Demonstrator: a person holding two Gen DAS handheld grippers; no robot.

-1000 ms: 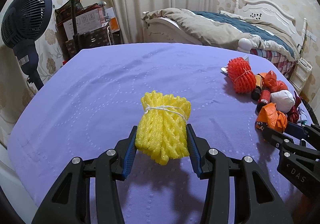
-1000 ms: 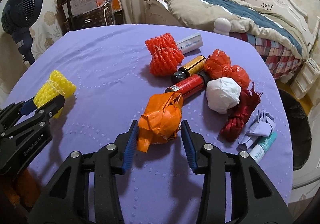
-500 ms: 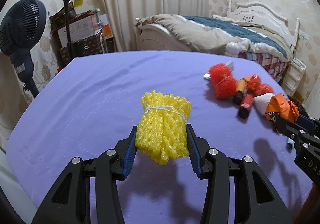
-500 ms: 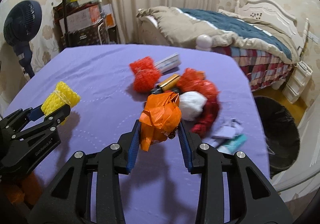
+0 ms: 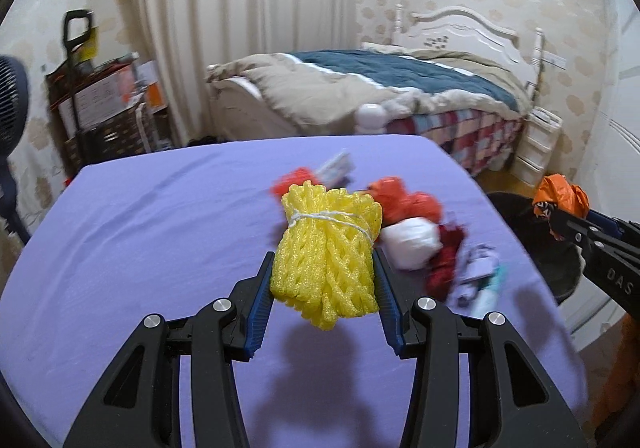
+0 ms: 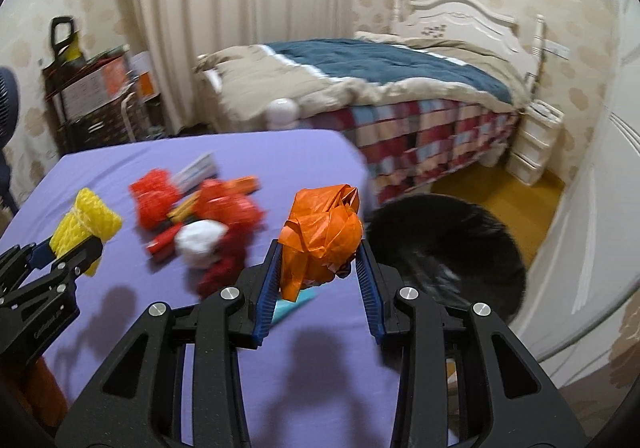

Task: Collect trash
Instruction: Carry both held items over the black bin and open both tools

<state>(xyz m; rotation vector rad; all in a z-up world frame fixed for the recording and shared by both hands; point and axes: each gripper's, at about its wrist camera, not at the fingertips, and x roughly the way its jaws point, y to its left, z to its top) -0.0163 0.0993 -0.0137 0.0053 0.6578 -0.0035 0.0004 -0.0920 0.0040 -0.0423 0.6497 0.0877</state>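
Here, black bin [image 6: 448, 244] just beside the purple table's [image 6: 280, 152] edge

Trash pile [image 6: 200, 224] sits on the table [image 6: 120, 312], bin [image 6: 448, 244] on the floor off its right edge, bed [image 6: 380, 88] behind, fan [image 5: 10, 104] far left.

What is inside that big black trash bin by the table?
The black trash bin sits on the floor beside the purple table. Its inside looks dark and blurry, so I can't tell what's in it. The orange bag covers part.
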